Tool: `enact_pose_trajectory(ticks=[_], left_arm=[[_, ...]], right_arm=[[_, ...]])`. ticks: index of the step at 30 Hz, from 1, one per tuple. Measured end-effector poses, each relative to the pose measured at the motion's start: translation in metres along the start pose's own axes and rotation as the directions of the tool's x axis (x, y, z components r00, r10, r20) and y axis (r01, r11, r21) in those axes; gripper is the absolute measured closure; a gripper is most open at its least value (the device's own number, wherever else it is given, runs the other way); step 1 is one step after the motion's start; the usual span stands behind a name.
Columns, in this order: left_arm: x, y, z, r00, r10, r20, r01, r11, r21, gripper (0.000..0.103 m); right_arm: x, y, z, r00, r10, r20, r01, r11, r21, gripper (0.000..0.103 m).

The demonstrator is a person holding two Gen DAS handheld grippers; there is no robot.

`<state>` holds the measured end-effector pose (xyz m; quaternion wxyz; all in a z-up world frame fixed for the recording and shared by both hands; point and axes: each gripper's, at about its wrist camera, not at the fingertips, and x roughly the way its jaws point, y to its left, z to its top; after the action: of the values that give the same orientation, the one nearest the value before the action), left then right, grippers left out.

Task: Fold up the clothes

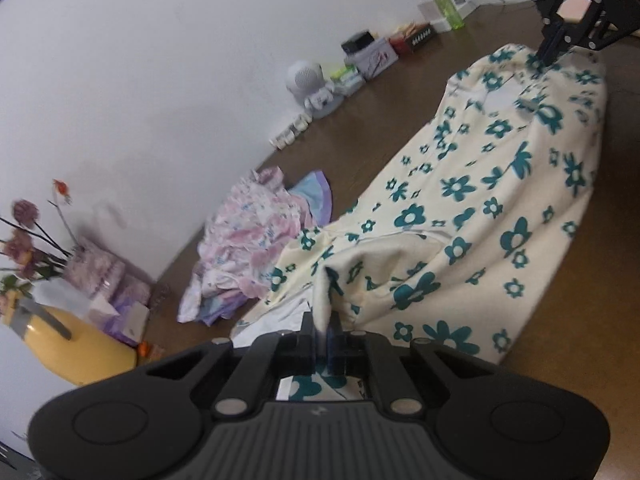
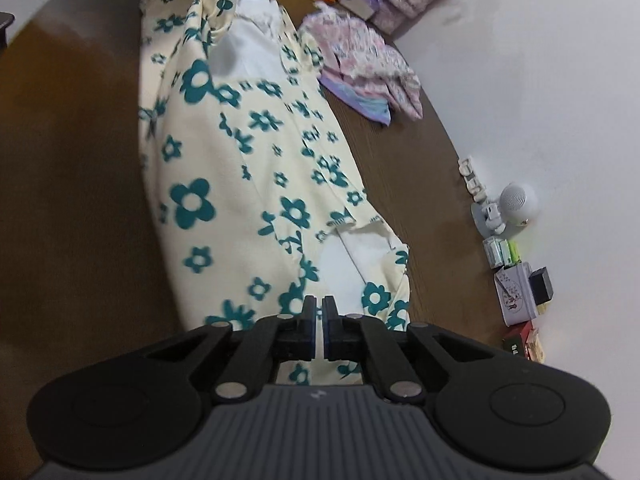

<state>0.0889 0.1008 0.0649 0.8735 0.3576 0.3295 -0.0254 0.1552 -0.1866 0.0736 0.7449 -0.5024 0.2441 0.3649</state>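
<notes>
My left gripper (image 1: 323, 322) pinches a fold of the flowery dress (image 1: 480, 208). My right gripper (image 2: 319, 308) is squeezed tight on its other end. The dress stretches between them, lifted a bit off the brown table (image 2: 72, 160). A pink cloth (image 1: 248, 232) lies just beside it.

Left gripper (image 1: 323, 322) and right gripper (image 2: 319, 312) look alike: matte black plastic; ribbed grey centre panel; round silver pivot pins on the linkage arms; dark blue pads on the fingers (image 2: 331, 330).
</notes>
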Motion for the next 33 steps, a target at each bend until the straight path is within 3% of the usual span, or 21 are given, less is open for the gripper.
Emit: enact_pose_trajectory(ticks=[4, 6, 8, 11, 12, 17, 18, 19, 20, 24, 29, 33], left_arm=[[0.021, 0.005, -0.003, 0.997, -0.064, -0.036, 0.063, 0.997, -0.038, 0.099], [0.022, 0.006, -0.005, 0.996, -0.087, -0.036, 0.086, 0.995, -0.050, 0.099], [0.021, 0.008, -0.007, 0.995, -0.099, -0.032, 0.097, 0.993, -0.064, 0.099], [0.019, 0.009, -0.007, 0.995, -0.101, -0.028, 0.098, 0.993, -0.069, 0.098], [0.018, 0.008, -0.006, 0.995, -0.099, -0.027, 0.097, 0.993, -0.067, 0.098], [0.011, 0.007, -0.008, 0.993, -0.117, -0.027, 0.114, 0.991, -0.077, 0.098], [0.008, 0.008, -0.009, 0.992, -0.123, -0.029, 0.120, 0.989, -0.080, 0.098], [0.004, 0.008, -0.011, 0.991, -0.130, -0.030, 0.127, 0.988, -0.085, 0.099], [0.001, 0.009, -0.013, 0.990, -0.136, -0.031, 0.133, 0.987, -0.089, 0.099], [-0.017, 0.014, -0.017, 0.984, -0.178, -0.024, 0.175, 0.980, -0.091, 0.099], [-0.010, 0.029, -0.010, 0.978, -0.207, -0.024, 0.204, 0.975, -0.086, 0.099], [0.018, 0.033, -0.007, 0.972, -0.224, -0.065, 0.217, 0.971, -0.097, 0.098]], right_arm=[[0.017, -0.009, -0.004, 0.999, 0.032, 0.018, -0.033, 0.997, 0.067, 0.101], [0.012, -0.022, -0.010, 0.993, 0.098, 0.068, -0.109, 0.979, 0.174, 0.098], [0.003, -0.046, -0.023, 0.970, 0.179, 0.167, -0.225, 0.922, 0.314, 0.091], [0.000, -0.073, -0.041, 0.928, 0.263, 0.264, -0.358, 0.825, 0.436, 0.060], [0.004, -0.077, -0.044, 0.914, 0.299, 0.272, -0.396, 0.800, 0.451, 0.059], [0.035, -0.077, -0.044, 0.869, 0.442, 0.222, -0.494, 0.746, 0.447, 0.062], [0.038, -0.076, -0.043, 0.854, 0.472, 0.219, -0.518, 0.731, 0.444, 0.082], [0.038, -0.073, -0.041, 0.843, 0.489, 0.223, -0.535, 0.728, 0.429, 0.095], [0.033, -0.074, -0.041, 0.844, 0.480, 0.239, -0.535, 0.732, 0.423, 0.102], [0.011, -0.081, -0.041, 0.846, 0.438, 0.304, -0.531, 0.747, 0.400, 0.102], [0.013, -0.100, -0.047, 0.898, 0.332, 0.288, -0.434, 0.774, 0.460, 0.102], [0.041, -0.097, -0.045, 0.920, 0.326, 0.217, -0.391, 0.784, 0.481, 0.102]])
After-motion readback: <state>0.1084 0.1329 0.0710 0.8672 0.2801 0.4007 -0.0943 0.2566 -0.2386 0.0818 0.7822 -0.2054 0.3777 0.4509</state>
